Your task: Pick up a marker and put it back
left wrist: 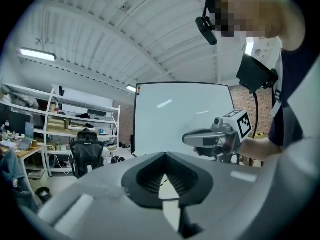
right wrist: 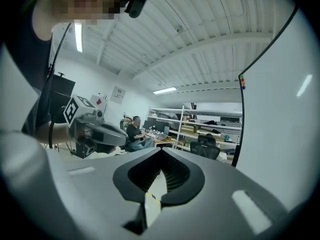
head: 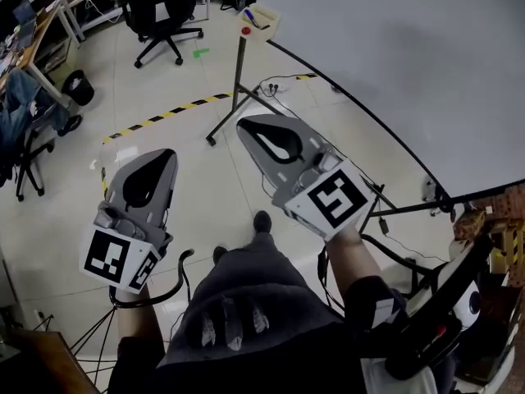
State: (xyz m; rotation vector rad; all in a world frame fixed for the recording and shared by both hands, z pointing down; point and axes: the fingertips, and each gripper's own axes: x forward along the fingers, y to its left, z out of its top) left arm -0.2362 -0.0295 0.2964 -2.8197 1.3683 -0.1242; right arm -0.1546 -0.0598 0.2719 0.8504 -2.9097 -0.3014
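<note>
1. Large white whiteboard (head: 394, 48) with a thin black frame fills the upper right of the head view; it is carried on a dark metal stand (head: 238, 80) whose legs spread on the floor.
2. Pale glossy floor (head: 217, 203); a strip of yellow-and-black hazard tape (head: 164, 115) crosses it beyond the grippers, ending near the stand's foot.
3. Person holding the grippers, seen from above; dark clothing (head: 246, 302); one black shoe (head: 262, 221) on the floor between the two grippers.
4. Black wheeled office chair (head: 160, 11) on the far side of the tape, well apart from the whiteboard.
5. Grey wedge-shaped right gripper (head: 250, 131) held level, nose toward the stand's foot; its cube with black-and-white square markers (head: 332, 199) sits at the hand end; its own view shows the jaws closed, tips meeting, nothing between them.
6. Grey wedge-shaped left gripper (head: 166, 158) held level beside the right one and apart from it; its marker cube (head: 119, 257) sits over the hand; jaws likewise closed tip to tip and empty.
7. Small cream tray (head: 267, 23) at the whiteboard's corner, atop the stand's pole; well apart from both grippers.
8. Blue-tipped marker (head: 249, 15) lies in that tray; a small red item (head: 245, 30) sits at the tray's near edge, too small to tell whether it is another marker; neither gripper touches them.
</note>
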